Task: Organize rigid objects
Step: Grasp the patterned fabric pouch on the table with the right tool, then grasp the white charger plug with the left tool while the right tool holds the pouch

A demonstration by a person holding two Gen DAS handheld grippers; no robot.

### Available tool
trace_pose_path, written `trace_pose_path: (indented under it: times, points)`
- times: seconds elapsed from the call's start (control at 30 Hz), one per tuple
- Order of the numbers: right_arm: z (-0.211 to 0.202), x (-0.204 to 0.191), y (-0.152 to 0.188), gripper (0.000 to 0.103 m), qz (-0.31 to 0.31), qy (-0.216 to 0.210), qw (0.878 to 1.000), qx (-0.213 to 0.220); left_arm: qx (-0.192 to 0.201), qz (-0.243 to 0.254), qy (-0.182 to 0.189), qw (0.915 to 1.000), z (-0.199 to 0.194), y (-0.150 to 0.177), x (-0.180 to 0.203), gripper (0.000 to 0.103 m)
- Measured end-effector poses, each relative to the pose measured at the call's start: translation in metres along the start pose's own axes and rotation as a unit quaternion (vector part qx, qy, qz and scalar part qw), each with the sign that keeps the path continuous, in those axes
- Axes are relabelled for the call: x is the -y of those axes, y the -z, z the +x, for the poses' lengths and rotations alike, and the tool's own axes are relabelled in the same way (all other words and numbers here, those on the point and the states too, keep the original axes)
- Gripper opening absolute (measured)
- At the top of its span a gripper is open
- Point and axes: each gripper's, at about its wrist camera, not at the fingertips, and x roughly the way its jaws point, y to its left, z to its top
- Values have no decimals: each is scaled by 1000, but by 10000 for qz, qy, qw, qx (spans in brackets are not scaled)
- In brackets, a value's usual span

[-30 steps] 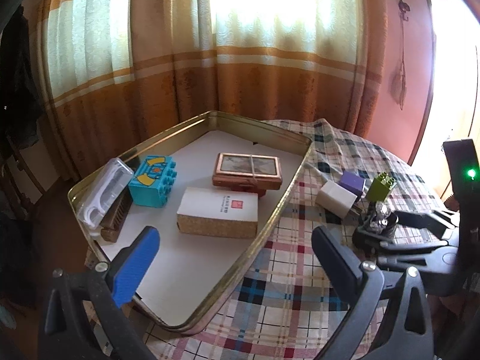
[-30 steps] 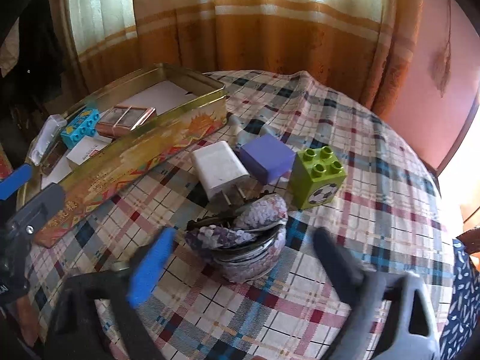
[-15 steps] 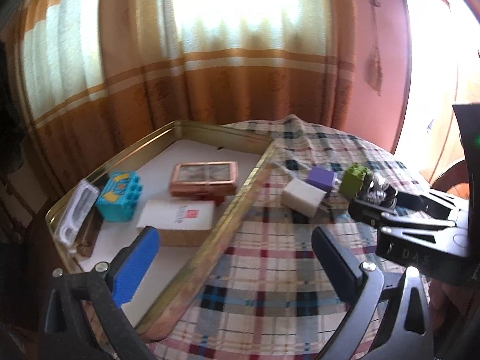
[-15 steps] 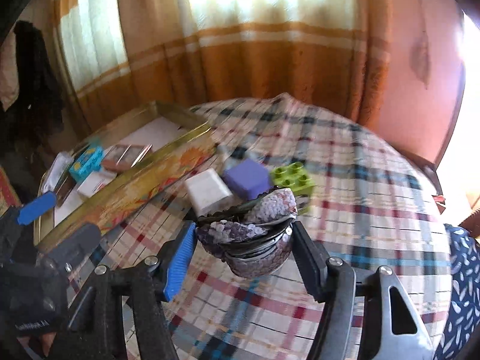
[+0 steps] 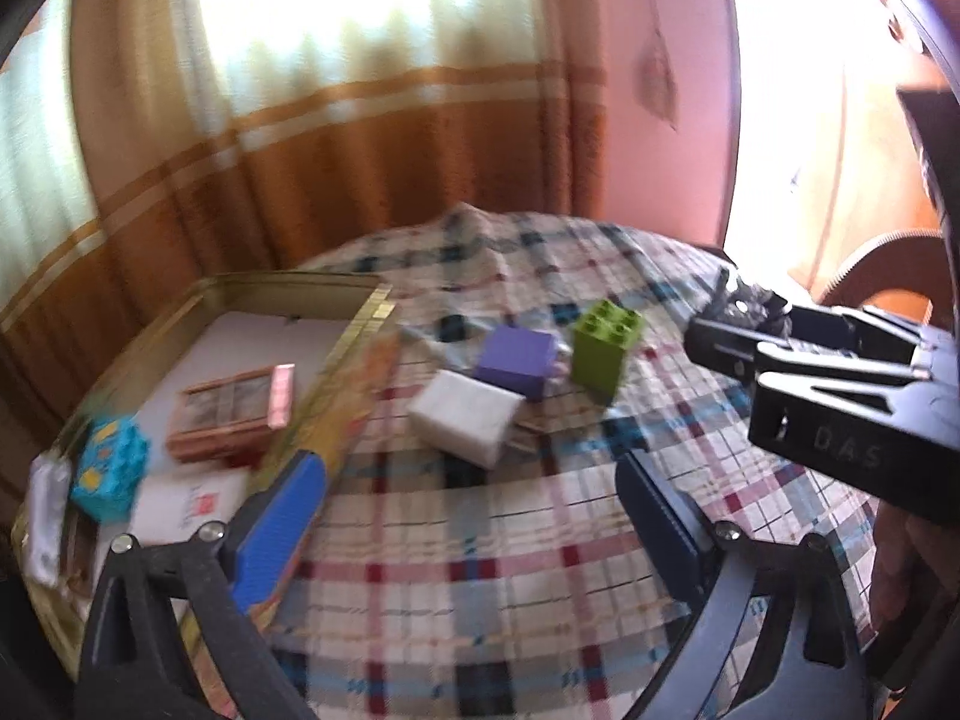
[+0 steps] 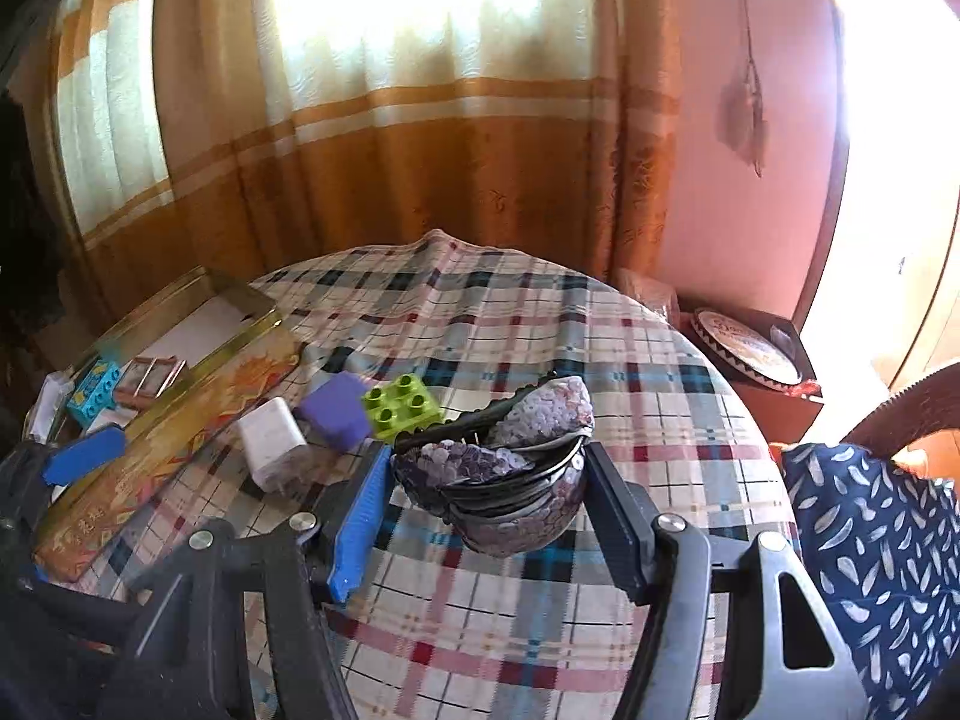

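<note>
Right gripper (image 6: pixel 486 480): clamped on sequined coin purse (image 6: pixel 498 468), frame centre.
Left gripper (image 5: pixel 468 516): empty, wide, jaws closing, over plaid tablecloth (image 5: pixel 480 570).
Tin tray (image 5: pixel 336 372): left.

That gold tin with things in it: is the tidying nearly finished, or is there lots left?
Roughly halfway. The gold tin already holds a blue block, a framed box, a white box and a white item at its end. The right gripper is clamped on a sequinned pouch. The white charger, purple box and green block sit on the tablecloth. The left gripper, empty, is closing slightly.
</note>
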Motion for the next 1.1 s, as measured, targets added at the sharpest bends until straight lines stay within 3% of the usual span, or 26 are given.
trace_pose_path:
  times: [0.33,0.5,0.6,0.7,0.9,0.97,1.1]
  points:
    - [3,0,2,65,-9,-41,10000,-57,-444,103,115,9989,44,-17,-2,92]
    - [3,-2,2,65,-52,-38,10000,-55,-405,162,111,9990,50,-21,-2,91]
    - [3,-2,3,65,-48,-37,10000,-69,-400,210,-13,9990,52,-21,-1,86]
    - [4,-1,3,65,-25,-41,10000,-81,-370,216,107,9990,48,-20,1,81]
    - [5,-1,3,65,-43,-48,9999,-91,-721,196,197,9970,61,-20,1,81]
    - [5,-2,3,65,-53,-47,9999,-99,-764,9,326,9965,63,-21,-5,76]
    - [5,-3,3,65,-71,-39,9999,-115,-756,42,315,9966,62,-20,-4,75]
